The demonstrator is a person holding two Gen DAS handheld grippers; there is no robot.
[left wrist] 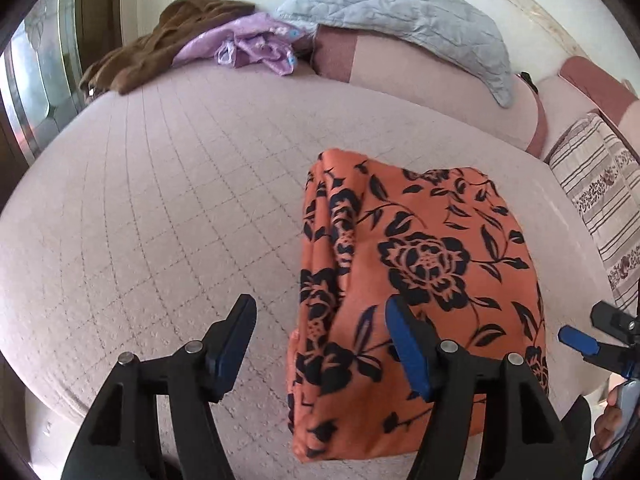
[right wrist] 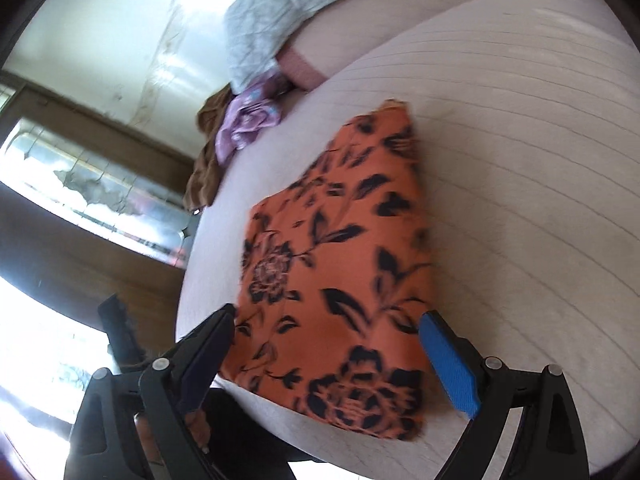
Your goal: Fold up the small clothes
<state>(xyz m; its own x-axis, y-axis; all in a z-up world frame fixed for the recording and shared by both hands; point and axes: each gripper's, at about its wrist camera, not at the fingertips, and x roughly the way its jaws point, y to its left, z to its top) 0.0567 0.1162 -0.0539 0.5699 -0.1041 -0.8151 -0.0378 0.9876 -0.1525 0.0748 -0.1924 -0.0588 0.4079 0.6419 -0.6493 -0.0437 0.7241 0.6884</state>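
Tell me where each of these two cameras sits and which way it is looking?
Left wrist view: sits on the left gripper, looks down along its open fingers at the quilted bed and folded orange floral cloth; the right gripper and a hand show at the right edge.
Right wrist view: sits on the right gripper, tilted, looks over the same cloth toward a window; its open fingers frame the cloth.
Both share: cloth, bed, grey pillow, purple garment, brown garment.
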